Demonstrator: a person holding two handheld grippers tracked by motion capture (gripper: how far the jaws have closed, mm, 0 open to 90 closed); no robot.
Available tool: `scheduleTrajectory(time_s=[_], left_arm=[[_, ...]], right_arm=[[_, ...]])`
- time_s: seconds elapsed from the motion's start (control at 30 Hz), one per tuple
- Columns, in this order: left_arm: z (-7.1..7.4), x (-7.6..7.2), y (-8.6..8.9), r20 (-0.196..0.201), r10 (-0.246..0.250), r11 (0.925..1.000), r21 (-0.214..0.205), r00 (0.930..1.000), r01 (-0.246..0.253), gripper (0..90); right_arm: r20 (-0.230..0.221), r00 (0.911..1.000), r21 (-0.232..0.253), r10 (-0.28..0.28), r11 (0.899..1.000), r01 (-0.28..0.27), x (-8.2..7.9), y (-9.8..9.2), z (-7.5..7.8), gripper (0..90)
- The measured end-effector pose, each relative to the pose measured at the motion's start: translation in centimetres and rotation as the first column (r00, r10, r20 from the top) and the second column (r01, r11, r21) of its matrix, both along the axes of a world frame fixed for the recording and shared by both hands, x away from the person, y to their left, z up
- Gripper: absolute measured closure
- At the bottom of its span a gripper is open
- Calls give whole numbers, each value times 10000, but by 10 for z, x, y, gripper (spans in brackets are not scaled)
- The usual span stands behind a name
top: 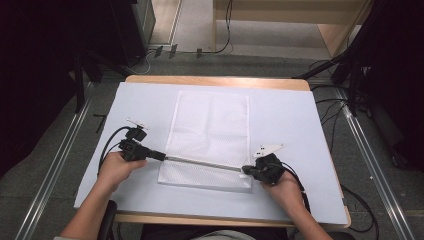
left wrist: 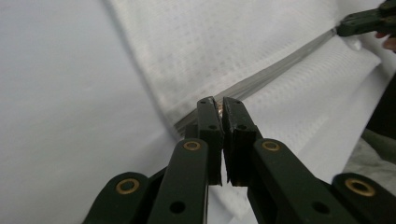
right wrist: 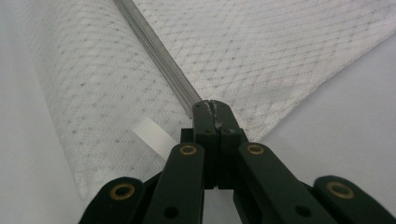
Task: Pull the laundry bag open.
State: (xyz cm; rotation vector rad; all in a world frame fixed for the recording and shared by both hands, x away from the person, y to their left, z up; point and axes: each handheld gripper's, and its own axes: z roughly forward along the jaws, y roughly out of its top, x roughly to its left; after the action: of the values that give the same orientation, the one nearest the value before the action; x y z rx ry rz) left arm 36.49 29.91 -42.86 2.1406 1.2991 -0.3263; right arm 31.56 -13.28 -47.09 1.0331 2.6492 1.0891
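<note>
A white mesh bag lies flat on the table, and a grey zipper runs across its near end. My left gripper is at the zipper's left end, shut on a small metal zipper pull. At the zipper's right end, by the bag's near right corner, my right gripper is shut on the zipper tape. In the left gripper view the zipper stretches away to the right gripper. The zipper looks taut between the two grippers.
The bag rests on a pale sheet covering a wooden table. A white ribbon tab sticks out of the bag beside the right jaws. Cables trail from both grippers. Dark stands and rails flank the table.
</note>
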Motion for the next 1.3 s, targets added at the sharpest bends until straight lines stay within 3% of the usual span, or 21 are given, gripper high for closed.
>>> scheduleTrajectory(time_s=[0.1, 0.13, 0.23, 0.67, 0.97, 1.1, 1.3], left_arm=[[0, 0, 8, -39, 207, 9998, -48, 9998, -207, 880], [-1, 0, 9, -88, 189, 9997, -139, 9998, -190, 880], [-3, -1, 7, -51, 66, 9998, 176, 10000, -65, 879], [-5, -3, 6, -209, -142, 9998, 163, 9997, 145, 876], [-7, -9, 5, -370, -311, 9995, 40, 9988, 313, 874], [-9, -10, 7, -387, -125, 9997, -219, 9992, 117, 871], [-7, -12, 8, 237, -375, 9989, -255, 9990, 381, 837]], right_arm=[[-11, 10000, -2, -21, 10000, 21, 0, 0, 0, 900], [-17, 10000, 3, -21, 10000, 21, 0, 0, 0, 900], [-22, 10000, 13, -22, 10000, 22, 0, 0, 0, 900], [-96, 9999, -136, 122, 9998, -123, 2, 1, 2, 900], [-119, 9999, -122, 61, 9999, -62, 4, 1, 3, 900], [-176, 9998, -143, 52, 9999, -55, 5, 1, 3, 900], [-227, 9995, -15, 216, 9998, -217, 6, 3, 5, 895]])
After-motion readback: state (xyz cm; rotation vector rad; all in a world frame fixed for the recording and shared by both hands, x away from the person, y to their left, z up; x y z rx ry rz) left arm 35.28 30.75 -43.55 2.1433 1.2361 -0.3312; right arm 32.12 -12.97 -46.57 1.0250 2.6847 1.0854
